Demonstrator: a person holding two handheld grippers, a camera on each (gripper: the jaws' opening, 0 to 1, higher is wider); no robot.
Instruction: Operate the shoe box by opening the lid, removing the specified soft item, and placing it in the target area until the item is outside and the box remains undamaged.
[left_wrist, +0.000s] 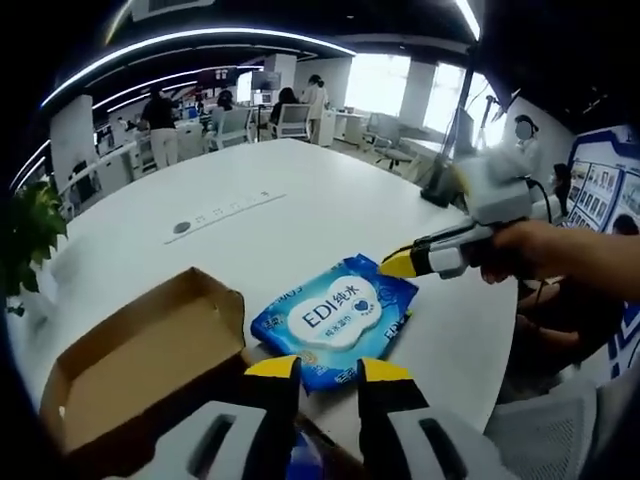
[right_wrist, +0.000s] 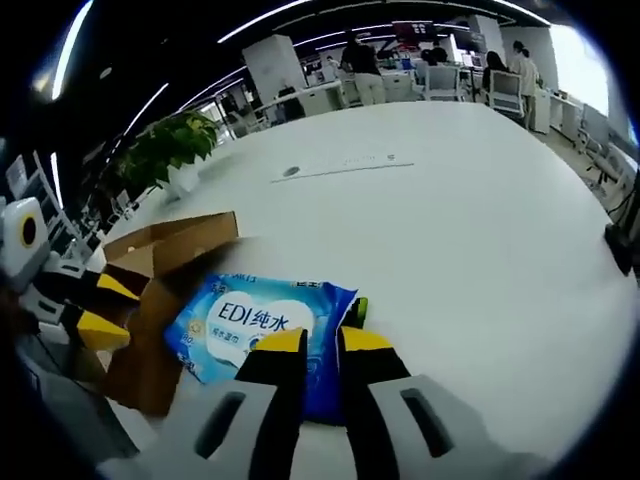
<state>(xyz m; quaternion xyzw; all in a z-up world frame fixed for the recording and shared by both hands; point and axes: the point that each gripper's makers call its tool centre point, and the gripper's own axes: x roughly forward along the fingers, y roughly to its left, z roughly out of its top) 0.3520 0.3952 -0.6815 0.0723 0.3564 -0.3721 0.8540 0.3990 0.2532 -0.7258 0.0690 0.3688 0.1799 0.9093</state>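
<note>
A big white round table (left_wrist: 300, 215) takes up most of the room in front of me, its far half bare and open, with a thin strip and a small round fitting (left_wrist: 181, 227) set into the top. Behind it sit desks, chairs and a few people, and a leafy plant (right_wrist: 170, 145) stands off the table's edge. On the near side lies the brown cardboard shoe box (left_wrist: 140, 365), open, its inside bare cardboard. Just beside it, flat on the table top and outside the box, lies the soft blue wipes pack (left_wrist: 335, 320); its white label reads "EDI" followed by Chinese characters, with smaller print underneath too fine to read. In the right gripper view the pack's (right_wrist: 262, 335) near edge sits under the right gripper (right_wrist: 320, 345), whose yellow-tipped jaws stand close together with a thin gap; whether they pinch the pack I cannot tell. The left gripper (left_wrist: 330, 372) hangs over the pack's near edge by the box corner, jaws apart with a clear gap. A hand (left_wrist: 545, 250) holds the right gripper at the pack's far corner
</note>
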